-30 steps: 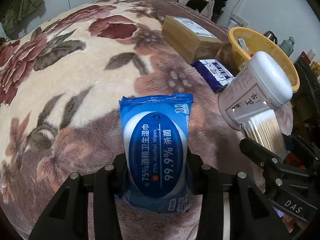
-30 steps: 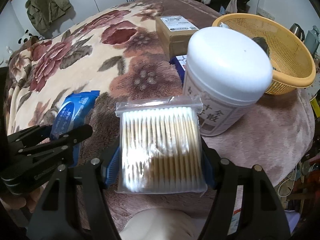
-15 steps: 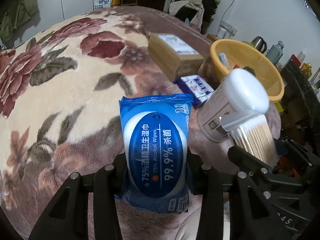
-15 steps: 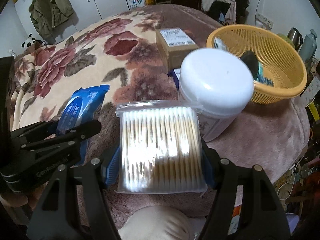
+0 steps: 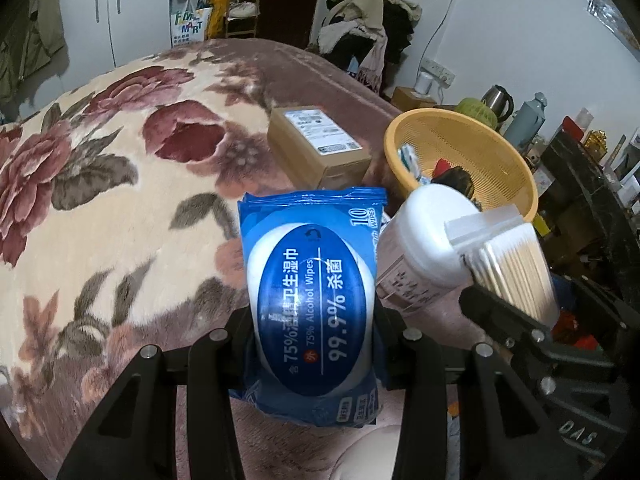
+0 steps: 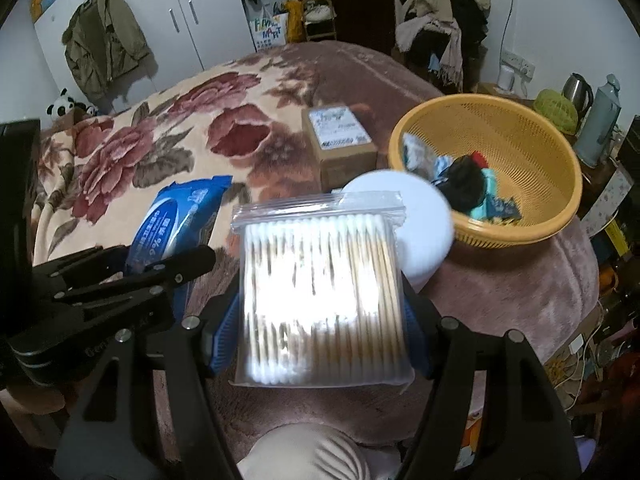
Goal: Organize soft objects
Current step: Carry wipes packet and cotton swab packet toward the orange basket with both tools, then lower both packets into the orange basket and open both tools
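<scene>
- Left wrist view: a bed under a plush floral blanket; white wardrobe, dark door, clothes pile behind.
- The left gripper jaws pinch a glossy blue wipes pack, flat and soft, long axis pointing forward toward the cardboard box.
- The right gripper jaws pinch a clear zip bag of swabs, sticks pointing forward, seal away from the camera.
- Just behind the bag is a white round jar; beyond it a yellow mesh basket holds small items.
</scene>
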A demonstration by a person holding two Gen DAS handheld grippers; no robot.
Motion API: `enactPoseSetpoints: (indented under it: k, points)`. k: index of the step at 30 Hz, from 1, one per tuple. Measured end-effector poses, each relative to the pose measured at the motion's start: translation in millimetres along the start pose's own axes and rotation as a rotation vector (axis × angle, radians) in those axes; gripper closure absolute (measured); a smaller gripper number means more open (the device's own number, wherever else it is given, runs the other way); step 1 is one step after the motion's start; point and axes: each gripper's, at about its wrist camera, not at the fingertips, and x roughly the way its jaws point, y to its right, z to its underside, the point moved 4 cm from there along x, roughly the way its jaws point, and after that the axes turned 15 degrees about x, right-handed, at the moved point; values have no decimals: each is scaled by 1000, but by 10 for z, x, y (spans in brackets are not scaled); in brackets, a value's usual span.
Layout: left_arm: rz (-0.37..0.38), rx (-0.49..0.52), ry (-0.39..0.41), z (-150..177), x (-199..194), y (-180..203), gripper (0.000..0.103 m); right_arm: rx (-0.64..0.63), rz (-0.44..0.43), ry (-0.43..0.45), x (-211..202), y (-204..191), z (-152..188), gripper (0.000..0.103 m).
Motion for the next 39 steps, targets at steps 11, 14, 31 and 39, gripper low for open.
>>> enactPoseSetpoints:
  k: [11, 14, 31, 39]
  points:
    - [41, 32, 22, -440, 78, 295, 59, 49, 38, 46, -31, 300, -341, 35]
    - [49, 51, 31, -620, 122, 405, 59, 66, 62, 54, 4, 428, -430, 35]
    - [122, 172, 24, -1467, 606, 1149, 59, 188, 184, 88, 132, 1291, -922, 35]
    - [177, 178, 14, -1770, 841, 1361, 59, 250, 214, 99, 217, 1542, -1174, 35]
